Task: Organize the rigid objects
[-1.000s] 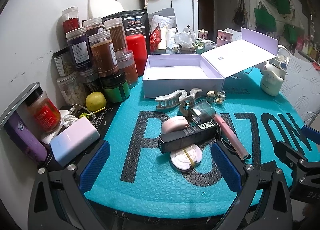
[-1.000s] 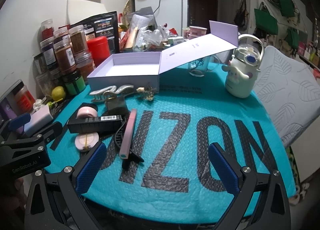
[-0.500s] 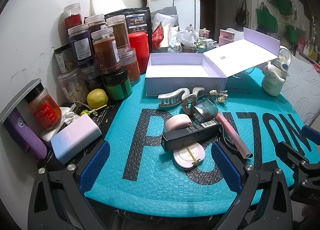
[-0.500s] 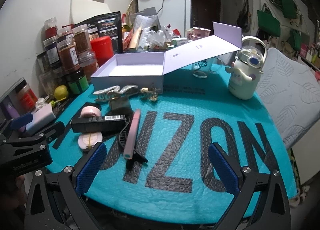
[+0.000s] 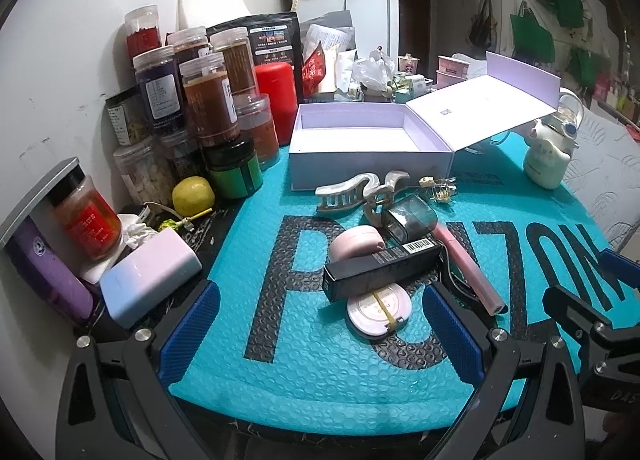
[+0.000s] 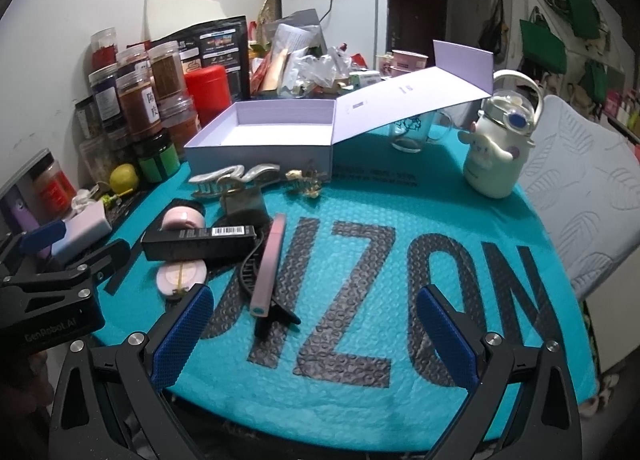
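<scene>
Overhead, both fingers wide: left gripper [image 5: 318, 336], right gripper [image 6: 314, 336]; teal mailer [image 6: 400, 300] reads "IZON".

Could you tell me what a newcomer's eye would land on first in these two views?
Probably the bright teal bubble mailer with big black letters that covers the table, and the open lavender box at its far side, empty, its lid flung out to the right. In front of the box lies a jumble of small things, a long black carton across a round pink compact, while both open grippers, left and right, hold nothing.
</scene>
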Available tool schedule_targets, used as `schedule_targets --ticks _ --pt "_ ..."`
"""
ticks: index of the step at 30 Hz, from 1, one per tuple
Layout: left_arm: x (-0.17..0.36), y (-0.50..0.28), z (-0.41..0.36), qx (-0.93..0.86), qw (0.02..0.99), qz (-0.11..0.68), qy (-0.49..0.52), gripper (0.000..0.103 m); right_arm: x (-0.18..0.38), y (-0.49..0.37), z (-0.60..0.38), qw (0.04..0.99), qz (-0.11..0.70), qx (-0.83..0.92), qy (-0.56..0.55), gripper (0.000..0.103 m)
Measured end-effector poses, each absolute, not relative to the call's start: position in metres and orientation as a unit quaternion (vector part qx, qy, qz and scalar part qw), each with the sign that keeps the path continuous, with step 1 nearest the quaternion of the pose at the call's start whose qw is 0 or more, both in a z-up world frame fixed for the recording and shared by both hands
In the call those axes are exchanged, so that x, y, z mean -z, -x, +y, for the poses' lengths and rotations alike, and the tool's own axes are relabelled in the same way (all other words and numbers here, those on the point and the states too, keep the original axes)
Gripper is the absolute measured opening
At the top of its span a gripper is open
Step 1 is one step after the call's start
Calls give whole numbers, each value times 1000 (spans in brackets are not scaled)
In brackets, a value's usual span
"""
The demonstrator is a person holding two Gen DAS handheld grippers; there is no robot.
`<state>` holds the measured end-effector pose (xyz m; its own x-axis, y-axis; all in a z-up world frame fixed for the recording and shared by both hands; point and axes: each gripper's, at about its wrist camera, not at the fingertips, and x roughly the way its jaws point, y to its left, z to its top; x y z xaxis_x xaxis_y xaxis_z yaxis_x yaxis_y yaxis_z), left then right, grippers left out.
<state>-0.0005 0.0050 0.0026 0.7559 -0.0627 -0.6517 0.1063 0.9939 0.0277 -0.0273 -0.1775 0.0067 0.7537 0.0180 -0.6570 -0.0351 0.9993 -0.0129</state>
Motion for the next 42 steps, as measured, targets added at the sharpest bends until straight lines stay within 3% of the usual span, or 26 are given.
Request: schedule_targets --ticks 23,42 --pt "-7 -19 25 48 940 338 -2 103 1 11 -170 935 351 -35 35 103" --pt "28 -87 9 112 904 410 37 102 29 -35 -176 923 380 -42 44 103"
